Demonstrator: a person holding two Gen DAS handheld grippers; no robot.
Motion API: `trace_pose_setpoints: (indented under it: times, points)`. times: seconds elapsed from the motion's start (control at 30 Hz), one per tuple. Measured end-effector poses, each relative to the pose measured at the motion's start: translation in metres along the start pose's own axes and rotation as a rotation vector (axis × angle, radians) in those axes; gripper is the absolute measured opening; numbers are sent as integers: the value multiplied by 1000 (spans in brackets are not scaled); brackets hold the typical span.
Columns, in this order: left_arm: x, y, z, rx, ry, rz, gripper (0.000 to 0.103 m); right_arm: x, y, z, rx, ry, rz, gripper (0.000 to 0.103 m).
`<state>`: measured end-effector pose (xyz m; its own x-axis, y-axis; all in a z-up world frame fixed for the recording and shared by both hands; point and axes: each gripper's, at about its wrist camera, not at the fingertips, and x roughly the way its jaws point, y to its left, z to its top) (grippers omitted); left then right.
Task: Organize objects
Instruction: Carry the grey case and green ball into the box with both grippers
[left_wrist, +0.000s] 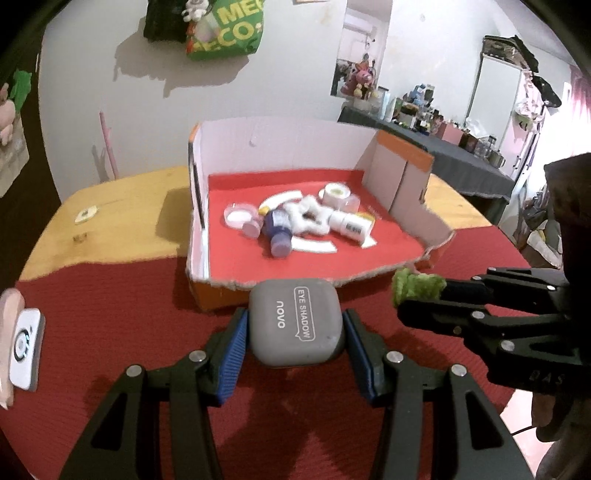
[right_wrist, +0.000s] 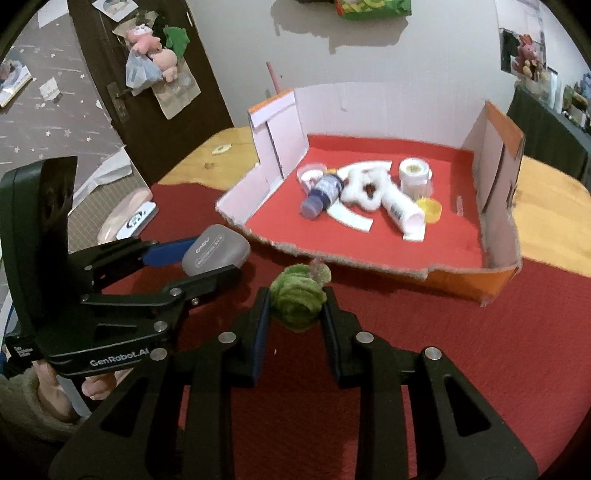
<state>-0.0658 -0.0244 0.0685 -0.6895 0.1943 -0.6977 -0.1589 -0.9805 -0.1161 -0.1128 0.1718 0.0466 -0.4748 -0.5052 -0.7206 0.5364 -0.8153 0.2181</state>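
My left gripper (left_wrist: 295, 328) is shut on a grey eye shadow case (left_wrist: 295, 325), held just before the torn front edge of the open cardboard box (left_wrist: 280, 147). The case and left gripper also show in the right wrist view (right_wrist: 216, 254). My right gripper (right_wrist: 295, 306) is shut on a fuzzy green scrunchie (right_wrist: 297, 295), also in front of the box; it shows in the left wrist view (left_wrist: 417, 288). Inside the red-floored box (right_wrist: 369, 107) lie a purple bottle (right_wrist: 321, 192), a white scrunchie (right_wrist: 364, 188), a white tube (right_wrist: 400, 210), a tape roll (right_wrist: 413, 173) and small jars.
A red mat (right_wrist: 443, 350) covers the near part of the wooden table (left_wrist: 110, 206). A white device on a pink case (left_wrist: 24, 345) lies at the left edge. A dark door (right_wrist: 155, 92) and a wall stand behind. A cluttered shelf (left_wrist: 443, 129) is at far right.
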Motion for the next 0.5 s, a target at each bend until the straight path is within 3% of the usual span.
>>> trace_pose_setpoints:
  times: [0.5]
  points:
    - [17,0,39,7,27,-48,53,1,-15,23,22,0,20,25]
